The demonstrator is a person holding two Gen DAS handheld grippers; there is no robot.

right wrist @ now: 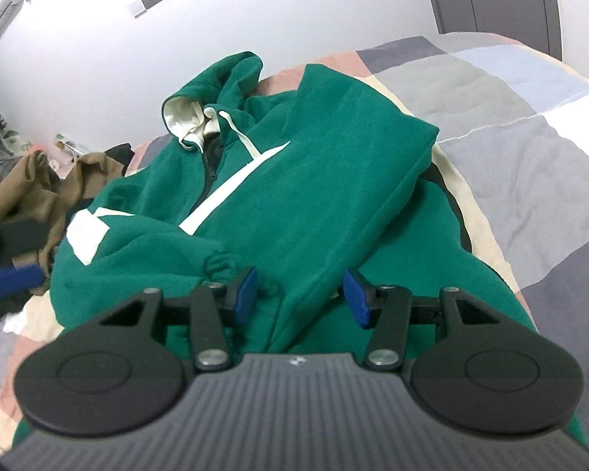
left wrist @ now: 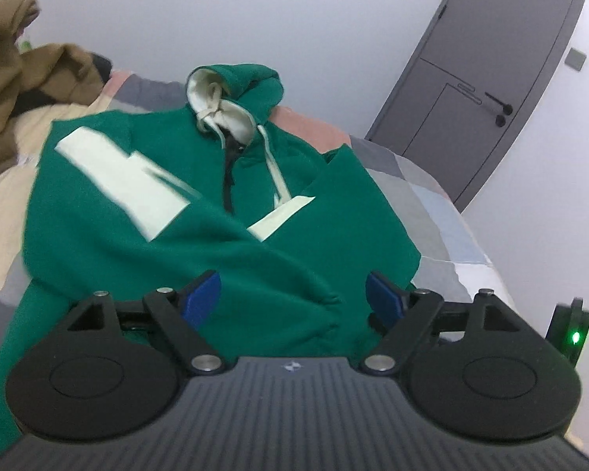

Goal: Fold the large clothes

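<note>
A green hoodie [left wrist: 200, 243] with white stripes and a cream-lined hood [left wrist: 231, 94] lies face up on the bed, both sleeves folded across its chest. My left gripper [left wrist: 293, 299] is open and empty, just above the hoodie's lower part, near a gathered sleeve cuff [left wrist: 330, 306]. In the right wrist view the same hoodie [right wrist: 314, 180] fills the middle. My right gripper [right wrist: 300, 294] is open and empty over the folded sleeve, with a cuff [right wrist: 220, 265] next to its left fingertip.
The bed has a patchwork quilt [right wrist: 510, 125] of grey, blue, pink and cream. A brown garment [left wrist: 15, 78] is heaped at the left; it also shows in the right wrist view [right wrist: 39, 192]. A grey door [left wrist: 491, 78] stands at the right behind the bed.
</note>
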